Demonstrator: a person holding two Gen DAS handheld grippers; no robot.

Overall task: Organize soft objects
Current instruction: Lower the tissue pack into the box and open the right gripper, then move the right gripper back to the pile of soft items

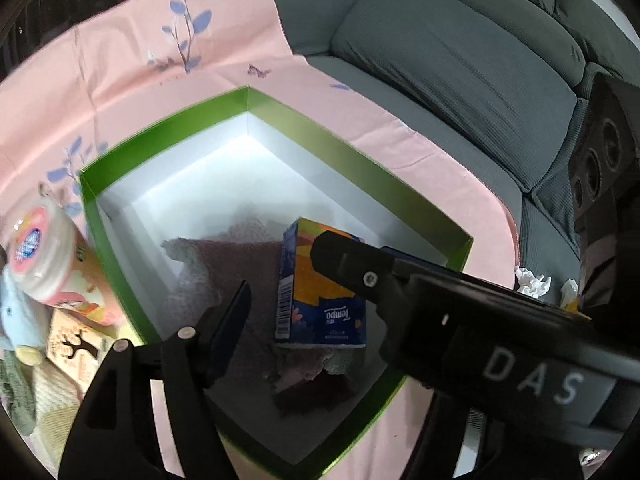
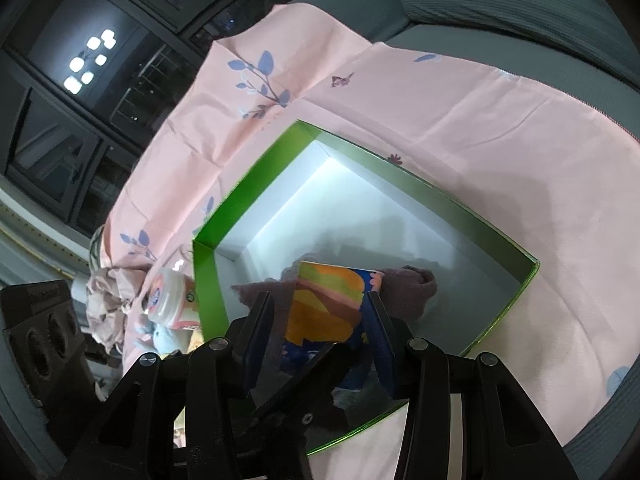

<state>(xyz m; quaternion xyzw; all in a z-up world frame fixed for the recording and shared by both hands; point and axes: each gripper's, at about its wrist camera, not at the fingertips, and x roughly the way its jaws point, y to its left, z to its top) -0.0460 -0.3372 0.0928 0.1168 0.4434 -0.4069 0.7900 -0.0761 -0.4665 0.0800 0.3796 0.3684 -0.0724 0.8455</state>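
your right gripper [image 2: 320,320] jaws clamp the tissue pack [image 2: 326,308], low center of frame, inside the green box [image 2: 440,196]. it's light, squashy; hold its flat sides. left gripper [image 1: 280,284] jaws stand wide, empty.

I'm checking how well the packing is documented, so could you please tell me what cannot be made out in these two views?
- Left wrist view: the far end of the tissue pack, covered by the right hand-held gripper.
- Right wrist view: the pack's lower part, behind that gripper's fingers.
- Both views: the mauve cloth, blurred, partly under the pack.
- Left wrist view: items beside the green box, cut off.
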